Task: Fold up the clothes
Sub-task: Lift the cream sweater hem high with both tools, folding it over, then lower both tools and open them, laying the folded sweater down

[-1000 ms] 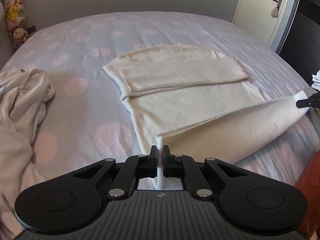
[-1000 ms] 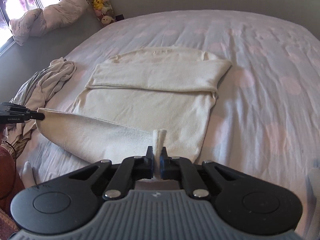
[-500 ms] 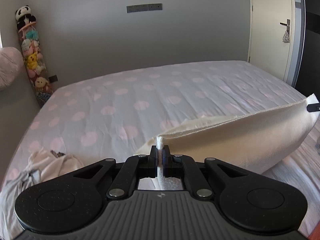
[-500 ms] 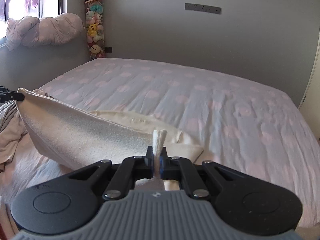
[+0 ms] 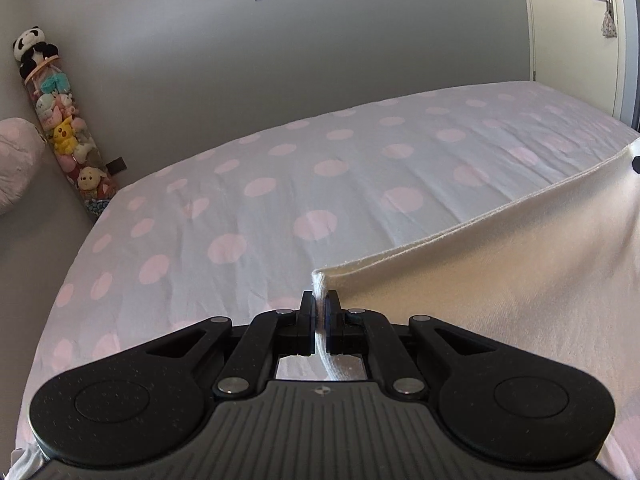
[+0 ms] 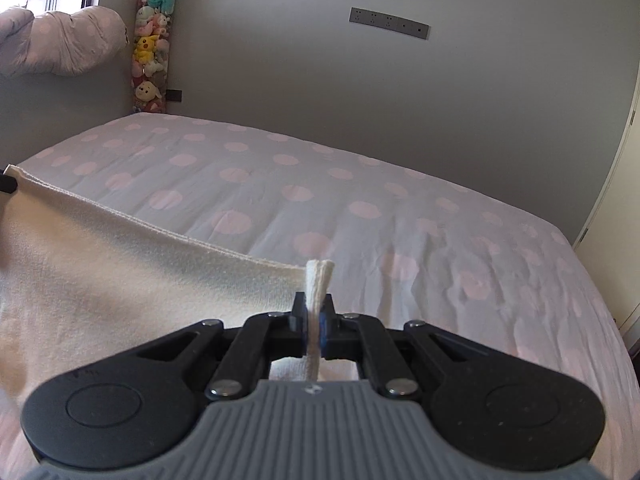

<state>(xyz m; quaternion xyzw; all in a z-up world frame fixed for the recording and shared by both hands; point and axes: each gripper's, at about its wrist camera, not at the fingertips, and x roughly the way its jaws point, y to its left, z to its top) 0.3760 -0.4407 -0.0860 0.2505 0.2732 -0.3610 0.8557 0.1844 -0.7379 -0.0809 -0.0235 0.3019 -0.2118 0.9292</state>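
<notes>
A cream garment (image 5: 500,280) is stretched between my two grippers above the bed, its hem edge taut. My left gripper (image 5: 320,304) is shut on one corner of the hem. My right gripper (image 6: 314,304) is shut on the other corner, and the cream garment (image 6: 120,256) hangs to its left. In the left wrist view the right gripper's tip (image 5: 636,162) shows at the far right edge. In the right wrist view the left gripper's tip (image 6: 7,184) shows at the far left. The rest of the garment is hidden below the held edge.
The bed (image 5: 280,184) has a pale sheet with pink dots. A grey wall stands behind it. A column of plush toys (image 5: 64,128) hangs in the corner. A rolled duvet (image 6: 60,40) lies at the left. A door (image 5: 580,20) is at the right.
Both grippers have lifted the hem up and carried it forward over the garment. The views tilted up from the flat garment to the far bed and wall.
</notes>
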